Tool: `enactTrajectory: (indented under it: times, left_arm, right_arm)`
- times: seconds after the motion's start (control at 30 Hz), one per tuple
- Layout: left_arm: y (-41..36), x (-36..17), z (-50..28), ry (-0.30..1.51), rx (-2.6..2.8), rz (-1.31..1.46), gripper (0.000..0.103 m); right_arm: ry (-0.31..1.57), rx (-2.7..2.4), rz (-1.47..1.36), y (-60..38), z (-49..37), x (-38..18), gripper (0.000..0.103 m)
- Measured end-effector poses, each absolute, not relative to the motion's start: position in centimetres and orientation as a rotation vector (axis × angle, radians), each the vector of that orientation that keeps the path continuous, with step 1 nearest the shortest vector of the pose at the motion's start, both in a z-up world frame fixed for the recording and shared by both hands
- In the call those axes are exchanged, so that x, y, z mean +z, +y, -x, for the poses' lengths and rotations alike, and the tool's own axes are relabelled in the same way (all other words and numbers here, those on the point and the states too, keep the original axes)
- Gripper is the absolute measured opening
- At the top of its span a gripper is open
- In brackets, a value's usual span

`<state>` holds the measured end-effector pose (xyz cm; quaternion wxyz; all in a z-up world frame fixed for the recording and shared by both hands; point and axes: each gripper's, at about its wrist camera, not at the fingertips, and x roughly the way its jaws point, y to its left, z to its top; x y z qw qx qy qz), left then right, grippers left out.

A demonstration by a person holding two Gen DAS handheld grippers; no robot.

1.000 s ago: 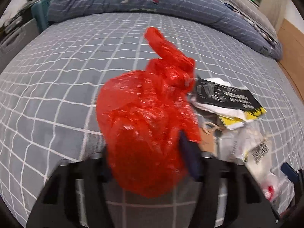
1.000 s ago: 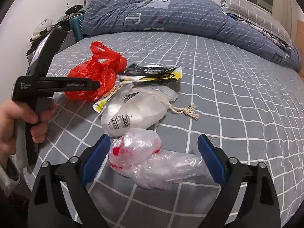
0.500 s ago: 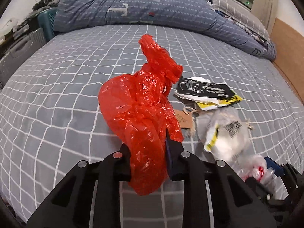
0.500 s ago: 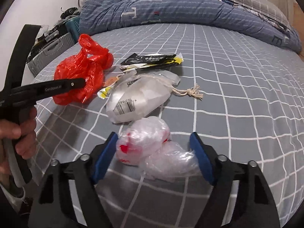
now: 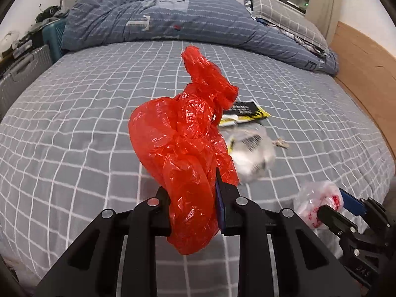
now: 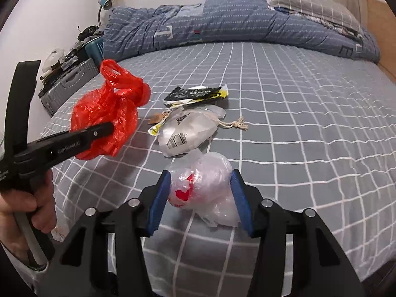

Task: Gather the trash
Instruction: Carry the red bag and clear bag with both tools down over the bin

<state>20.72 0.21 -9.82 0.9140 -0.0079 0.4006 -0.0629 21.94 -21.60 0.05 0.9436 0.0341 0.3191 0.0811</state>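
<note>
Partly hidden: black-and-yellow wrapper [image 5: 243,113]

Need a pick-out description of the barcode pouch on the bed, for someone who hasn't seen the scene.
On the grey checked bed, trash lies in a loose cluster. The pouch lies in its middle, nearer than the black-and-yellow wrapper. It alone is frosted white with a printed barcode and a knotted drawstring cord.

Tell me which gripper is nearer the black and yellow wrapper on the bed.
Left. The left gripper, shut on the red bag, is nearer the wrapper; the right gripper sits further back, around the clear bag.
</note>
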Motion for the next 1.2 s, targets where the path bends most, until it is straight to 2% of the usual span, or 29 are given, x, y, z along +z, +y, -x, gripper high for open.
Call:
enactTrajectory:
  times: [0.5,0.83,1.2]
  left_arm:
    - [-0.6,-8.3,-13.3,0.849,-0.071,0.089,0.023]
    - [-1.3,-6.7,-9.8,0.839,-0.065,0.099,0.023]
    - [-2.7,-7.7,-7.9,0.845,-0.181,0.065,0.023]
  right_arm:
    - [0.644,0.223,-0.086,-23.6,-17.6,-0.6,0.048]
    - [0.596,0.250,-0.038,-24.2,-14.1,1.2,0.048]
    - [0.575,0.178,-0.036,-23.6,-10.3,2.1,0.048]
